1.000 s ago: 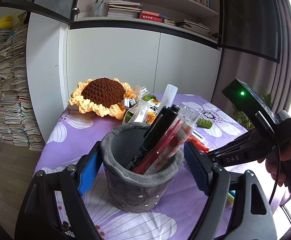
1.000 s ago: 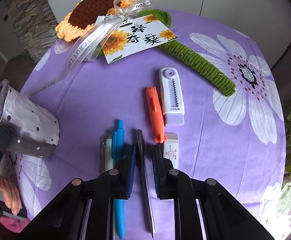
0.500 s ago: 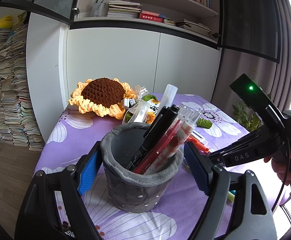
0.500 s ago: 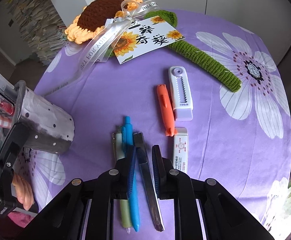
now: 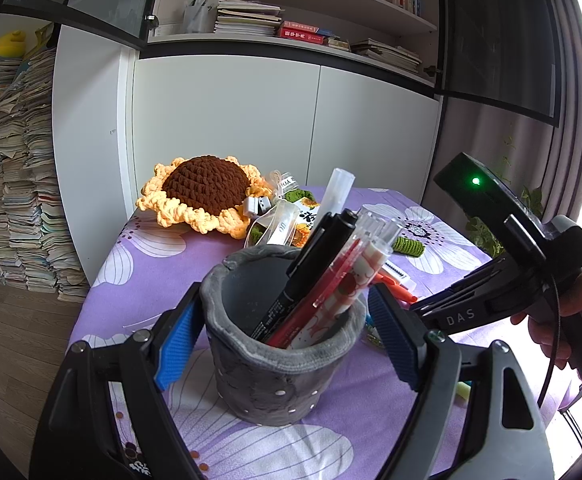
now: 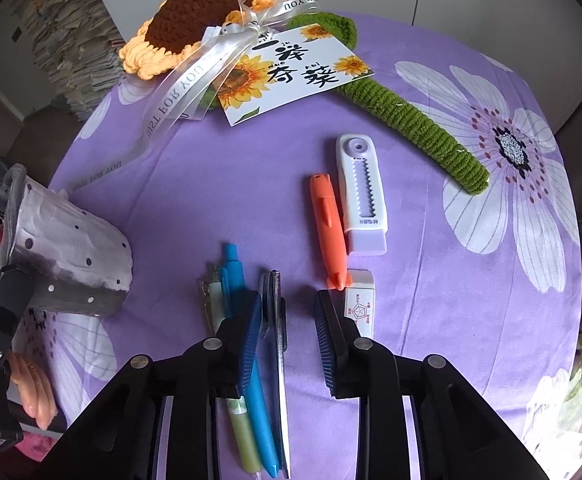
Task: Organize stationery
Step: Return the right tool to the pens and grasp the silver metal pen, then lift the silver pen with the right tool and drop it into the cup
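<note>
A: Plainly, the grey felt pen cup is bracketed by the left gripper, pads apart; it could be tipped.

B: The right gripper, jaws apart, is lowered over the dark metal pen; the blue plastic pen alongside may be snagged. The orange marker and white eraser lie just right.

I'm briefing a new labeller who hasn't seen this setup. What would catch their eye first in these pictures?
Probably the crocheted sunflower at the far edge of the purple flowered tablecloth, its green stem running right. Next, the grey pen pot crammed with pens, framed by the left hand-held gripper. Then the loose pens by the open right hand-held gripper, a dark pen between its fingers.
</note>
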A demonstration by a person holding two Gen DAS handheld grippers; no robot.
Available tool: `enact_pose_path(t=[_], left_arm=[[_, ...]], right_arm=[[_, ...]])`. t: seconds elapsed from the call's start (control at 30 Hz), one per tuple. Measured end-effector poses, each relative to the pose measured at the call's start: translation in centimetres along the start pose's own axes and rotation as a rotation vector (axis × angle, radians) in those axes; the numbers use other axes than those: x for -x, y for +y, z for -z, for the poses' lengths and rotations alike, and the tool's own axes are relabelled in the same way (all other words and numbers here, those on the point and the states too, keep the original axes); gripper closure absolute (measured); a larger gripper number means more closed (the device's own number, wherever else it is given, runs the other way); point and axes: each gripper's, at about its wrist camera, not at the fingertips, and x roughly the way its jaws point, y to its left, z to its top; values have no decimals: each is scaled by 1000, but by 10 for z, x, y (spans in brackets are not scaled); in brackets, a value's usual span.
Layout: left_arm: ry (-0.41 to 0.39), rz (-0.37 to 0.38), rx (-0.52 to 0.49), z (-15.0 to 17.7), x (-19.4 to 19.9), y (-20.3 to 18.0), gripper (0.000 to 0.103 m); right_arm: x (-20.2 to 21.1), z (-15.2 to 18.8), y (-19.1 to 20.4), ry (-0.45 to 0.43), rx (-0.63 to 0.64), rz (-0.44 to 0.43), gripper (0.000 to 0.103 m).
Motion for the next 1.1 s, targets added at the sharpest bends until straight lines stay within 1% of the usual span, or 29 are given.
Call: enact_pose_path(t=[0.2,0.43,0.6,0.77,0.8,0.83,0.9,0.97,1.1], left_arm=[[-1,0,0,0,0,0,22],[-1,0,0,0,0,0,22],[-1,0,0,0,0,0,22],[-1,1,0,0,0,0,22],[-1,1,0,0,0,0,22],[-1,1,0,0,0,0,22],[-1,1,0,0,0,0,22],[-1,1,0,0,0,0,22],[-1,1,0,0,0,0,22]], right_arm=[[-2,-3,9,2,36,37,76],[-1,-2,2,12,14,28,76],[-3,-4,7,20,31,34,76],[-7,-10,18,11,78,78,76],[-7,-10,19,8,84,90,81],[-6,-10,21,0,86,112,90],[0,-9,25,-26,89,126,90],[12,-6,26,-57,84,110,90],[49,5,29,-139,82,94,91]])
